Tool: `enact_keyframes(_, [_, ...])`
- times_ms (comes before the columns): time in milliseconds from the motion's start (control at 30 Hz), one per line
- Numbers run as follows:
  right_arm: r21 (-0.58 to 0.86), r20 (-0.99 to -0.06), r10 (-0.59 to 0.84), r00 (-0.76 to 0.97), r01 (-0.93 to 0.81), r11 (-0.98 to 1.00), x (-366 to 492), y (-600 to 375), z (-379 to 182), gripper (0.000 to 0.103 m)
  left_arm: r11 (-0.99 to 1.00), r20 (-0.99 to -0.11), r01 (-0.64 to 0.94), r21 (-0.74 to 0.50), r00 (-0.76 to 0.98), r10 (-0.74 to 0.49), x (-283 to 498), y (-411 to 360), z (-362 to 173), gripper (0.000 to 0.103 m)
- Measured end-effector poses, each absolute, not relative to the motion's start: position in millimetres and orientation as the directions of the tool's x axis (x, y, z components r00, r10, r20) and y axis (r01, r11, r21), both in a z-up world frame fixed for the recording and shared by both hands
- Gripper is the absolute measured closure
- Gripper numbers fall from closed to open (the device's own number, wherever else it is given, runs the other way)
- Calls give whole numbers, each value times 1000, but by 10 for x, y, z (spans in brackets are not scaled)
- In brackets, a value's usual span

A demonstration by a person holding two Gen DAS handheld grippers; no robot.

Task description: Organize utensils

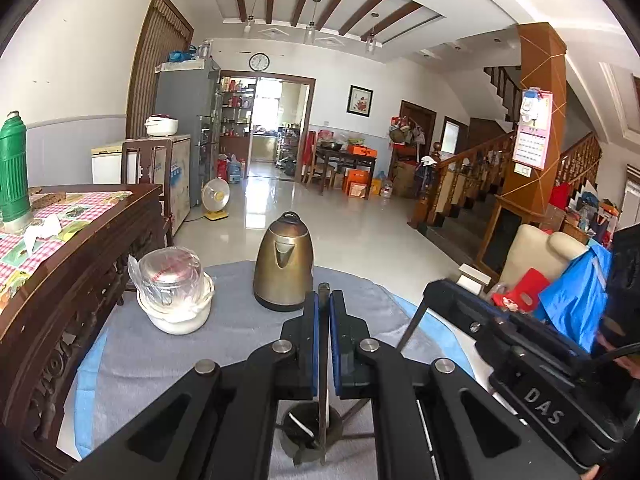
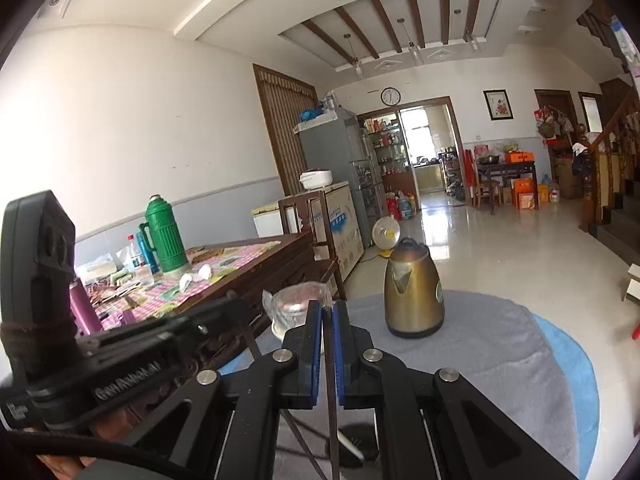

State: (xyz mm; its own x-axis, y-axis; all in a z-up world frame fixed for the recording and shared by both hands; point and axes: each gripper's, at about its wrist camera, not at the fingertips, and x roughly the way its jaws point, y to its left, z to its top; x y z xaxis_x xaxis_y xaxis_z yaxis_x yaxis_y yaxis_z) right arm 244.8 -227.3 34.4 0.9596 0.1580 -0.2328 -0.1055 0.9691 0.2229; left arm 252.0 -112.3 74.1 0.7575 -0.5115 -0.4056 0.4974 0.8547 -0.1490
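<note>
Left tongs point(image 1: 324, 312) pressed tight on a thin dark chopstick point(image 1: 322, 380), held upright between the blue pads. Right tongs point(image 2: 327, 320) clamped the same way on a second chopstick point(image 2: 330, 392). Both sticks hanging down below the tongs toward a dark holder point(image 1: 304, 428) on the grey-clothed surface point(image 1: 180, 360). Kettle point(image 1: 283, 262) ahead of the tongs, covered bowl point(image 1: 176, 292) ahead and to the left. Biggest risk: narrow sticks, narrow grip, so could pivot or slip in the pads. Lower ends hidden under the tongs, so could catch the holder's rim and tip it. Two tongs close together, liable to knock.
</note>
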Motion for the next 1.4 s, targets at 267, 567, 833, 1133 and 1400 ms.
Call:
enact_keyframes(267, [203,-262,110,959,-56,978,2775,-2245,263,97,879,-376,442,-178,795,-476,2760,-1194,647,97])
enact_keyframes(567, [226,-325,97,941,-23,974,2764,-2384,-109,97,893,-445,405,-196,775,-449,2850,-1189,232,97])
enact_keyframes(833, [256,-274,113,955,-41,966,2573,-2399,14,97,896,-452,402,-187,775,-442,2781,-1188,204,97])
enact_keyframes(1133, [236,-239,127,963,-69,969,2434,-2272,141,97,902,-478,386,-196,765,-431,2749,-1125,114,98])
enact_keyframes(1400, [266,-231,110,967,-46,963,2322,-2347,112,97,902,-491,378,-208,758,-430,2745,-1063,72,97])
